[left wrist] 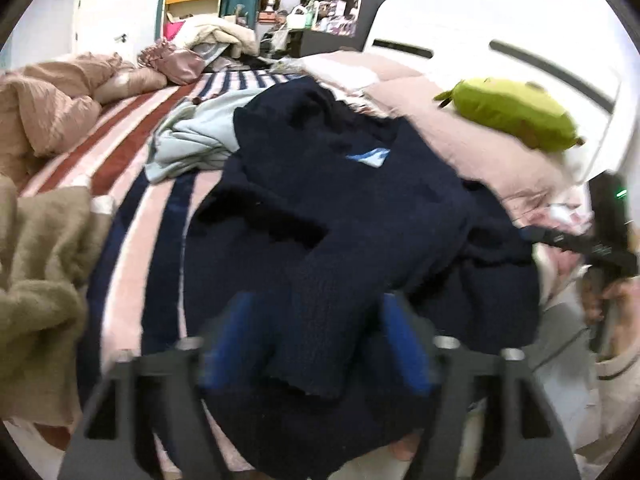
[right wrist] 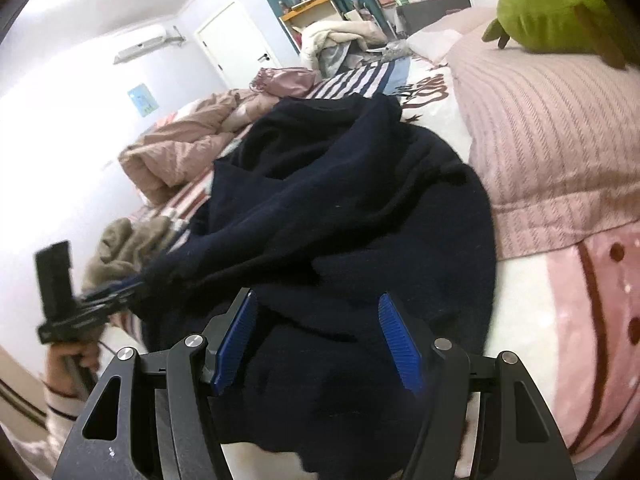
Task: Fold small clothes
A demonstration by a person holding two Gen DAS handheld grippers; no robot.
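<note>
Lying rumpled across the striped bed cover (left wrist: 132,184), the dark navy knitted sweater (left wrist: 340,208) spreads between both tools, beside the pink ribbed pillow (right wrist: 552,152). The left gripper (left wrist: 316,344) has its jaws spread around a loose sleeve end, seemingly to draw it flat; the right gripper (right wrist: 318,344) hovers parted over the hem, gripping nothing.
</note>
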